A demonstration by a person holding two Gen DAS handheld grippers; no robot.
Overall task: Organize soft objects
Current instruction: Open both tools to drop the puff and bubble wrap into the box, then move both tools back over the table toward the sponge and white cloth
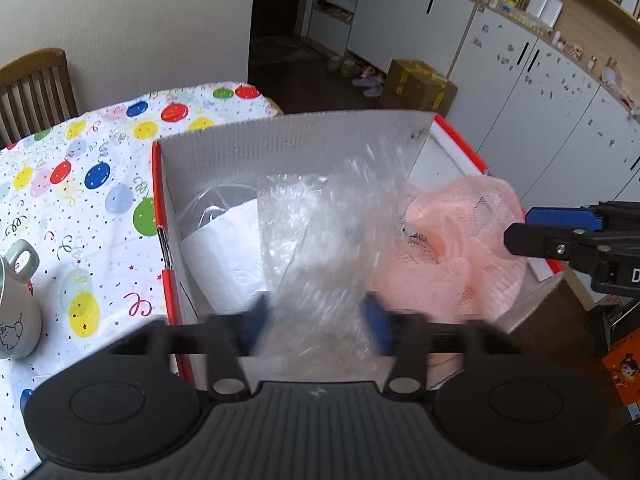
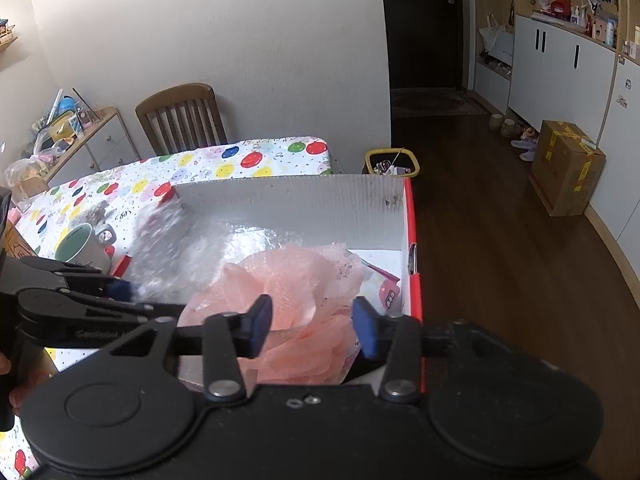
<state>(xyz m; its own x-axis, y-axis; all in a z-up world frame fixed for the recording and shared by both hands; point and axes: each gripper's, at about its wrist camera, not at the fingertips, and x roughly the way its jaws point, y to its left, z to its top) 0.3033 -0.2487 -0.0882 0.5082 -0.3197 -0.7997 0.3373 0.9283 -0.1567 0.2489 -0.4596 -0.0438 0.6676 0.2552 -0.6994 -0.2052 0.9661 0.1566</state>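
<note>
While its two blue pads stand well apart, the left gripper point(image 1: 318, 322) hovers over a red-edged cardboard box point(image 1: 280, 136), with a sheet of bubble wrap point(image 1: 320, 232) rising between the pads; motion blur hides whether either pad touches it. Just left of this claw's line, inside the box, lies a white folded sheet point(image 1: 224, 252); to its right lies a pink mesh bath sponge point(image 1: 460, 248). The right gripper point(image 2: 312, 326) is likewise spread wide, holding nothing, its pads flanking the near edge of the pink sponge; contact cannot be confirmed. Beyond the left claw's left side, a grey mug point(image 1: 16, 300) stands on the balloon-print tablecloth point(image 1: 80, 168).
</note>
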